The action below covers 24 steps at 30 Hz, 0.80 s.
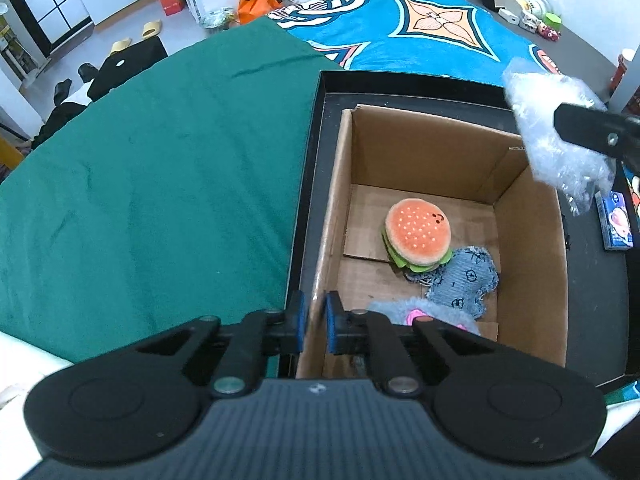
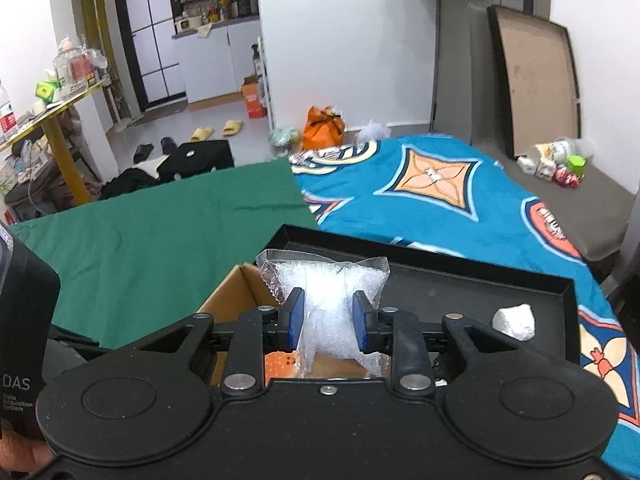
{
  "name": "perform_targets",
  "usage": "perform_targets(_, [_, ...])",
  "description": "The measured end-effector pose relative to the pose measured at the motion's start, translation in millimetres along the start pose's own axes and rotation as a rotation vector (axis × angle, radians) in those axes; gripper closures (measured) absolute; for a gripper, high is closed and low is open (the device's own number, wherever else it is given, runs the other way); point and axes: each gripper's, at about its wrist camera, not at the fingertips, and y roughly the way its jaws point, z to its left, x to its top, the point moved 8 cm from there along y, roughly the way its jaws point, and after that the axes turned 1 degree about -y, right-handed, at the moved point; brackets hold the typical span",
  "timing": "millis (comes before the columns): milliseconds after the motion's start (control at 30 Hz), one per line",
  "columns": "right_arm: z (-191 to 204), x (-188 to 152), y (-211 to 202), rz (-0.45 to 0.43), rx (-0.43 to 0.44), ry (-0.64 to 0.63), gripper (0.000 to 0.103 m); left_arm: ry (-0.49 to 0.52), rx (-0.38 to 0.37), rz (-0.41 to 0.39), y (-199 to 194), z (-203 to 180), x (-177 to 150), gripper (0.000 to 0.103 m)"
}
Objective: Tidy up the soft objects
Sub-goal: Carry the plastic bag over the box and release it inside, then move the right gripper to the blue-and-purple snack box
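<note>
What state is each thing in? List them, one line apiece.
Cardboard box: open-topped, standing in the black tray.
Burger plush: lying in the box.
Denim piece: in the box, touching the burger plush.
Fluffy grey toy: in the box, partly hidden.
Bubble-wrap bag: held above the box.
Left claw: shut on the box's wall.
Right claw: shut on the bag.

The setting is a home, a small one-room apartment. A bed with a blue patterned blanket [image 2: 440, 200] adjoins a kitchen counter [image 2: 216, 24] behind a sliding door. Slippers [image 2: 218, 131] lie on the floor.
</note>
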Motion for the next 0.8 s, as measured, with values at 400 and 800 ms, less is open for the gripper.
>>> perform_targets(400, [-31.8, -28.6, -6.1, 0.040, -0.043, 0.056, 0.058, 0.008, 0.017, -0.006, -3.6, -1.6, -0.2, 0.093])
perform_targets(800, [-65.8, -52.8, -14.2, 0.055, -0.072, 0.112, 0.049, 0.047, 0.075, -0.027, -8.2, -4.9, 0.5, 0.089])
